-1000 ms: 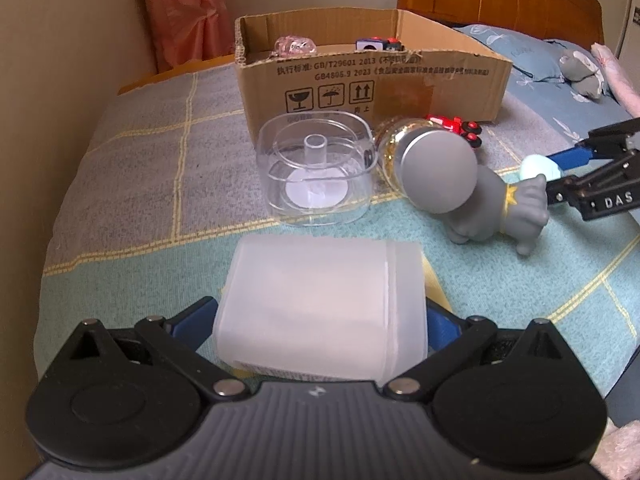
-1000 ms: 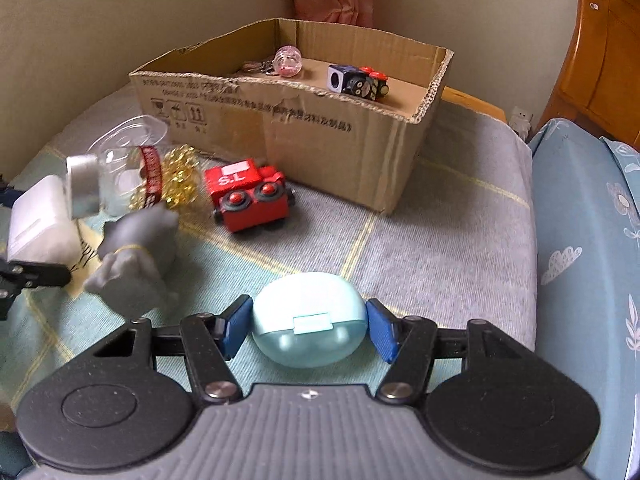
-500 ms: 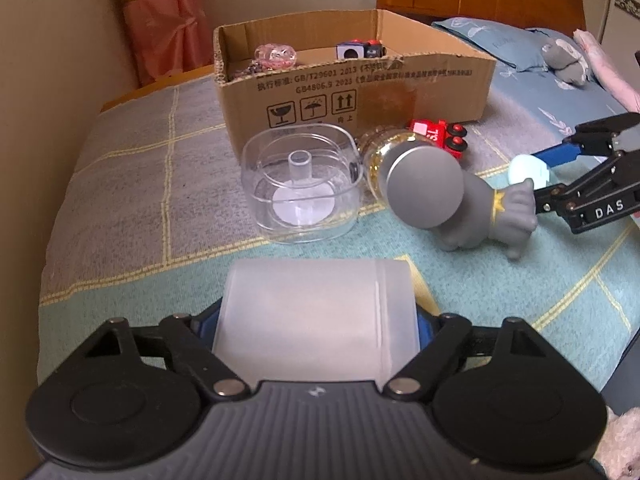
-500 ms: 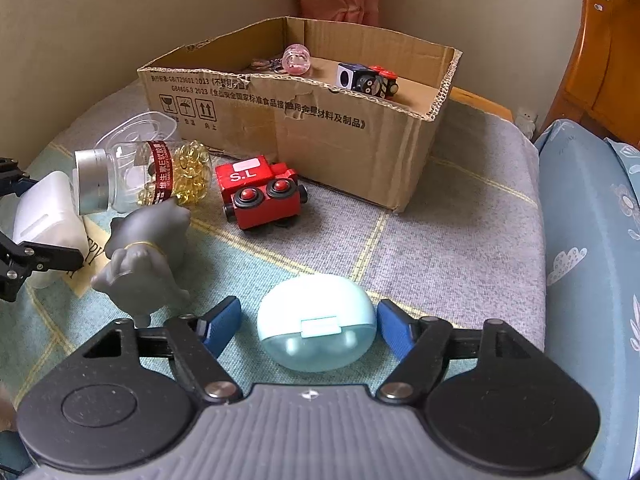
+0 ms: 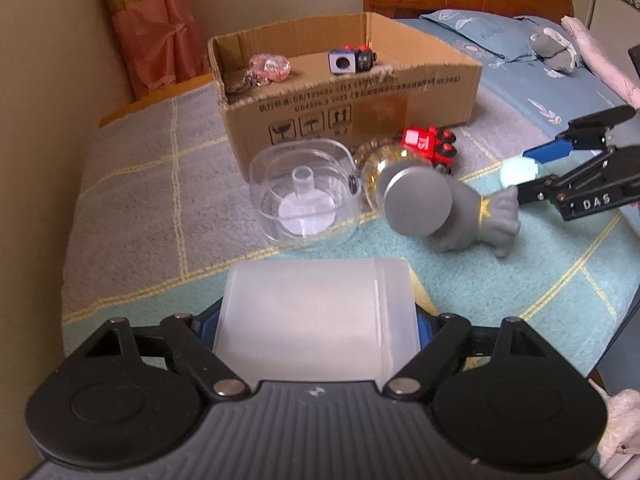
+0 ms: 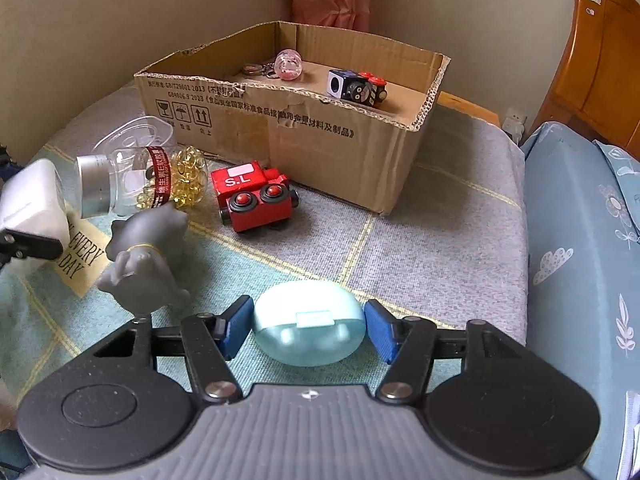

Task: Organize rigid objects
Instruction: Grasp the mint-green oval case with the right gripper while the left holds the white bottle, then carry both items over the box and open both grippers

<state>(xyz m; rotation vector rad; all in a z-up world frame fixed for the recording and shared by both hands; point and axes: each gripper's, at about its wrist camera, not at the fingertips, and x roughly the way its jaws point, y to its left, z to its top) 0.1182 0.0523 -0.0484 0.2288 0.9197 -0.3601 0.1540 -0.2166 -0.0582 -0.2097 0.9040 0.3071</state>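
Two grippers over bed blanket (image 6: 420, 240). Left gripper (image 5: 318, 320) clamped on frosted white plastic box (image 5: 316, 316). Right gripper (image 6: 308, 330) parted, blue pads (image 6: 378, 330) flanking but clear of pale-blue oval earbud case (image 6: 310, 330) lying on blanket, well short of brown cardboard box (image 6: 320, 128).

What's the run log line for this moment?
left claw: shut on frosted white plastic box | right claw: open around pale blue oval case

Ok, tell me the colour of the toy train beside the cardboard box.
The toy train is red with black wheels and a white "S.L" label, clearest in the right wrist view.
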